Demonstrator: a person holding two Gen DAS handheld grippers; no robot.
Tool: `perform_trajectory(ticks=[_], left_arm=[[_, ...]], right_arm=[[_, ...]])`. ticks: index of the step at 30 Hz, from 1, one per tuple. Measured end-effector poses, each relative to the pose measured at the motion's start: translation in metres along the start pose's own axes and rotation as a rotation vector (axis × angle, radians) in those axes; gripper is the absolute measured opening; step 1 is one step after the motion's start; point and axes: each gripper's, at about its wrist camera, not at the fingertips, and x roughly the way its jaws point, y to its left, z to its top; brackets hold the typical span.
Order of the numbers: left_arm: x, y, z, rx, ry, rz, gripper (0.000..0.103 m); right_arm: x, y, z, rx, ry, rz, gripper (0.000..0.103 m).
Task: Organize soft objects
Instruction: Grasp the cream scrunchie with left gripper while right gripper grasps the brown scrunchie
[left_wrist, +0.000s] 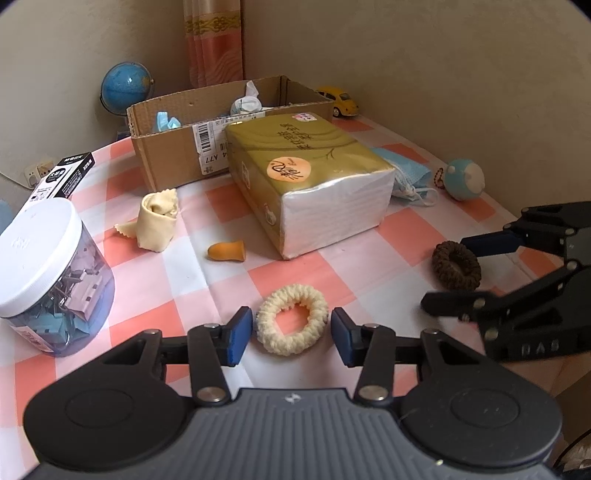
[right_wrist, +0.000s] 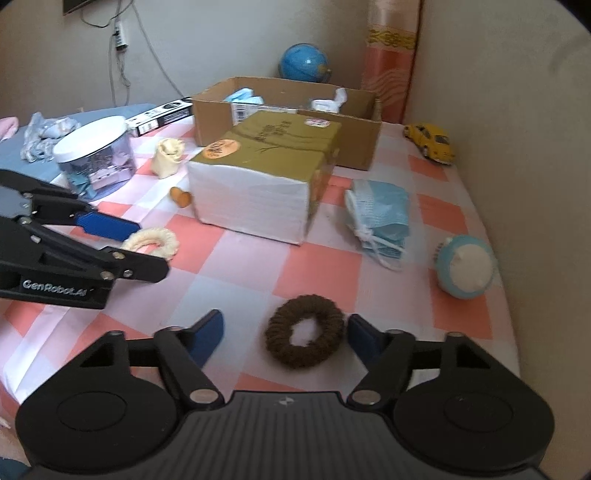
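A cream scrunchie (left_wrist: 291, 323) lies flat on the checked tablecloth (left_wrist: 369, 266), between the blue pads of my left gripper (left_wrist: 291, 338). The left pad (left_wrist: 240, 336) touches its edge, a sliver of cloth shows at the other pad, and the ring is not squeezed. A brown scrunchie (right_wrist: 304, 330) lies between the fingers of my right gripper (right_wrist: 284, 336), which is open: its right pad (right_wrist: 360, 339) is at the ring's edge and the left pad stands well clear. An open cardboard box (left_wrist: 177, 147) at the back holds blue masks and tissue.
A big tissue pack (left_wrist: 310, 177) lies mid-table in front of the box. Around it are a rolled yellow cloth (left_wrist: 157, 218), an orange earplug (left_wrist: 226, 252), folded blue masks (right_wrist: 380, 218), a blue round toy (right_wrist: 465, 266), a clip jar (left_wrist: 48, 273), a yellow toy car (right_wrist: 430, 142) and a globe (left_wrist: 125, 86).
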Motion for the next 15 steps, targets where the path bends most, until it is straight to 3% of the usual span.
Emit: perform_trajectory(ticks=[4,15], left_arm=[[-0.001,0.002,0.001,0.007,0.004,-0.003,0.039],[-0.015,0.002,0.001,0.060,0.004,-0.030,0.035]], right_arm=[[-0.002,-0.005,0.001,0.017,0.002,-0.023,0.051],[-0.015,-0.005,0.006,0.012,-0.006,-0.036,0.046]])
